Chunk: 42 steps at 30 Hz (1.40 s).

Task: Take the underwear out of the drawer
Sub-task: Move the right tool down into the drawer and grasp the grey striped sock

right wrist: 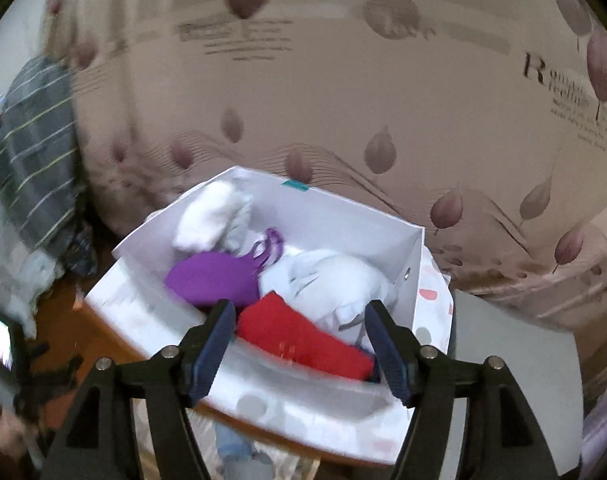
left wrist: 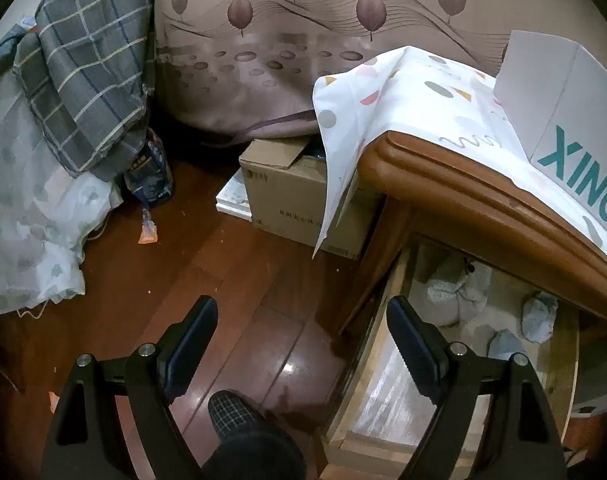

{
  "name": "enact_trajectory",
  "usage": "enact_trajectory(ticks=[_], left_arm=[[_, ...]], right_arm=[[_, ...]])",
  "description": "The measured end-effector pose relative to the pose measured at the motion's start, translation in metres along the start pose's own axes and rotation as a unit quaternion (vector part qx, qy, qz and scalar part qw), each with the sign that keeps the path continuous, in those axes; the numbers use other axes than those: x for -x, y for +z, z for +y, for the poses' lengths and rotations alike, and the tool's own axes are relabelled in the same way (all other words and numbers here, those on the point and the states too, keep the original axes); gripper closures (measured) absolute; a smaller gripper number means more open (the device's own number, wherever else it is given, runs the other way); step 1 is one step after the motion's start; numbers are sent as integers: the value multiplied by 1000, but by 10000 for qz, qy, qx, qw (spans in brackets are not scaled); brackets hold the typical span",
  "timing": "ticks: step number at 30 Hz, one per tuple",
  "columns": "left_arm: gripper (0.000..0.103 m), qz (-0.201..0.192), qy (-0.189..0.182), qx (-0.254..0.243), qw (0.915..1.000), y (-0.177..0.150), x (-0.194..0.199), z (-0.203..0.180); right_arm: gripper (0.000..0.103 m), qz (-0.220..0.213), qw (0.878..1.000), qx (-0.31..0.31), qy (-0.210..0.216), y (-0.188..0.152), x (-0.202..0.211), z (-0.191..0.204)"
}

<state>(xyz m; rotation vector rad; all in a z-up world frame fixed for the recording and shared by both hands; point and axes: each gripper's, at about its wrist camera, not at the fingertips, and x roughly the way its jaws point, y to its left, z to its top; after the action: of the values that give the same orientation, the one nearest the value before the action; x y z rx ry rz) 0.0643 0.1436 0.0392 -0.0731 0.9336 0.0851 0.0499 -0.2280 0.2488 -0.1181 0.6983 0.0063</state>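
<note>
**Open drawer below, white box above**

Here we look down with the left gripper (left wrist: 301, 338) at a dark reddish wooden floor (left wrist: 207, 264). A brown cardboard box (left wrist: 291, 196) stands on it beside a wooden cabinet (left wrist: 455, 196), whose top is draped with a white cloth (left wrist: 383, 100) printed with coloured dots. A leaf-patterned curtain (left wrist: 303, 40) hangs behind, and a grey checked blanket (left wrist: 91, 72) lies heaped at the left. Low in the view a checked slipper (left wrist: 233, 410) shows between the gripper's arms.

The drawer (left wrist: 383, 380) of the cabinet stands pulled out to the right of our left gripper. Several pale rolled pieces of underwear (left wrist: 455, 296) lie toward its back, beyond and to the right of the right-hand finger. The left gripper's jaws are wide apart with only floor between them; the right-hand finger overlaps the drawer's near edge in view.

Through the right gripper (right wrist: 299, 344) we see a white box (right wrist: 335, 208) on the dotted cloth. In it lie a white roll (right wrist: 207, 216), a purple piece (right wrist: 211, 276), a red piece (right wrist: 299, 336) and a pale bundle (right wrist: 335, 280). The right gripper's jaws are spread, pressing on nothing; the red piece lies just beyond and between the fingertips. This view is blurred.
</note>
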Motion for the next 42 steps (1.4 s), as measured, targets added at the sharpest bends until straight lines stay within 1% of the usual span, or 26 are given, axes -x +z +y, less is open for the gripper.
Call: enact_trajectory(ticks=[4,6,8,9,10,12,14,17,18,19,20,22,25,26,28,31,33,36,38,39,41,42], left_arm=[[19,-1,3,-1,10000,0,0,0],[19,1,-17,-14,10000,0,0,-1],[19,4,-3,-57,10000,-1,0,-2],[19,4,-1,-80,10000,-1,0,-2],[19,1,1,-99,10000,-1,0,-3],[19,1,-23,-109,9999,-1,0,-4],[19,21,-68,-91,9999,0,0,-4],[19,19,-72,-79,9999,0,0,-4],[18,34,-87,-73,9999,0,-1,-4],[18,43,-101,-73,9999,0,-1,-4],[18,62,-124,-66,9999,0,-1,-4],[18,76,-139,-81,9998,1,0,-5],[18,63,-166,-136,9998,0,2,-6],[18,53,-185,-149,9997,0,2,-6],[18,47,-225,-146,9996,0,2,-7],[17,81,-256,-141,9995,0,2,-7],[17,91,-261,-158,9995,0,1,-8],[17,106,-259,-204,9994,0,1,-10],[17,123,-278,-227,9993,0,0,-11],[17,122,-277,-238,9993,0,0,-12],[17,128,-272,-261,9992,0,-1,-13],[17,131,-263,-269,9992,-1,-1,-14]], right_arm=[[33,280,9978,396,455,-42,17,24],[33,606,9943,553,684,-71,12,37],[33,884,9907,644,811,-95,5,47],[33,1118,9874,679,891,-112,-6,52],[33,1267,9851,696,929,-121,-15,55],[33,1746,9764,738,1029,-149,-42,62],[33,2133,9680,757,1088,-169,-67,67],[33,2686,9544,726,1080,-195,-105,72],[33,2805,9521,700,997,-202,-116,73],[33,2914,9502,613,921,-208,-124,72],[33,3107,9450,461,909,-215,-136,71],[33,3352,9384,313,784,-223,-152,68],[33,3830,9204,118,775,-240,-179,64],[33,3926,9166,42,757,-244,-185,63],[33,4168,9057,6,767,-252,-199,62],[31,4421,8940,125,718,-259,-216,65],[30,4496,8896,223,770,-262,-224,67],[29,4512,8881,410,773,-264,-235,71],[28,4583,8841,419,813,-263,-240,73],[25,4566,8845,475,834,-262,-242,75],[24,4557,8839,674,807,-262,-246,79],[24,4617,8803,718,821,-263,-249,81]])
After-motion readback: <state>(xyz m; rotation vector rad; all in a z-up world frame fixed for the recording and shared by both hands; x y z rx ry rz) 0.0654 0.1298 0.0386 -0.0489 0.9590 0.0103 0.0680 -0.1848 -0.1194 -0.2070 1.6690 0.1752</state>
